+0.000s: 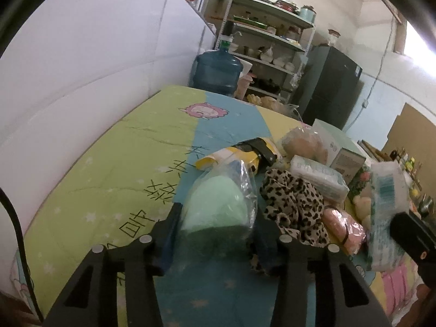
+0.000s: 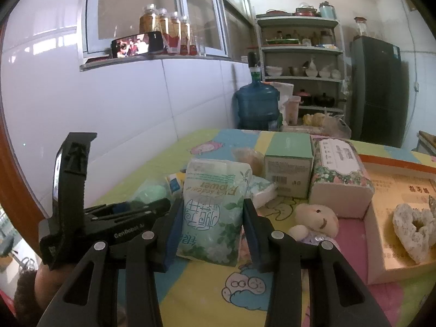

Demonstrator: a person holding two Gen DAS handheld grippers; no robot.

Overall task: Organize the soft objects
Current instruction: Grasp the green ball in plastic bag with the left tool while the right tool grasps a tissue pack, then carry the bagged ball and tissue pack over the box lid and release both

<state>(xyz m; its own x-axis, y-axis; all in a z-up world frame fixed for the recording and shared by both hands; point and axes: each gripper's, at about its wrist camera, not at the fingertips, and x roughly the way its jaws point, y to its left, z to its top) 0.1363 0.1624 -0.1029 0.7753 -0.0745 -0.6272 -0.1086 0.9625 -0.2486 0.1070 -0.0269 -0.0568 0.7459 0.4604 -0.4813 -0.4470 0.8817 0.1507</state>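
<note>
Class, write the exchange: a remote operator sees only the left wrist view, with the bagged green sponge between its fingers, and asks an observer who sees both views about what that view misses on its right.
Operator: What is happening at my right edge?
Observer: The right gripper is clamped on a tissue pack, with a pad against each side.
Operator: Anything further right that I cannot see?
Observer: An open cardboard box with a white fuzzy ring lying inside it.

Water jug (image 2: 256, 105), shelf rack (image 2: 301, 65), fridge (image 2: 378, 90), bottles (image 2: 169, 31).
</note>
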